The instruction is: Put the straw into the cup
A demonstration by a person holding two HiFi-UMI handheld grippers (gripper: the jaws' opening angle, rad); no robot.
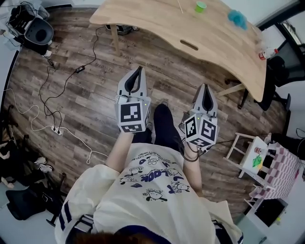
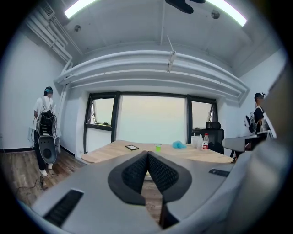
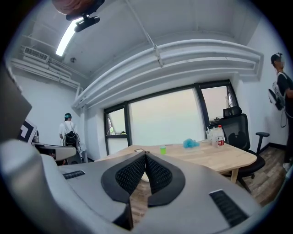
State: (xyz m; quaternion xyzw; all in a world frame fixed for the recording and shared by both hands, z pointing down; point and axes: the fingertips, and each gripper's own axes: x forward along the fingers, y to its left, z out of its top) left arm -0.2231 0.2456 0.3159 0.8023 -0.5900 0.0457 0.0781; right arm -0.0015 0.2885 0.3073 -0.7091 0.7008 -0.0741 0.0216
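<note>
A small green cup stands on the far side of the wooden table, with a thin pale straw lying to its left. Both grippers are held over the floor, well short of the table. My left gripper is shut and empty, and so is my right gripper. In the left gripper view the shut left gripper points at the table and the green cup. In the right gripper view the right gripper also faces the cup. Neither gripper view shows the straw.
A blue fluffy thing and a red-labelled bottle sit on the table's right part; a dark flat object lies at its left. A black office chair stands at the right end. Cables trail on the floor. A person stands far left.
</note>
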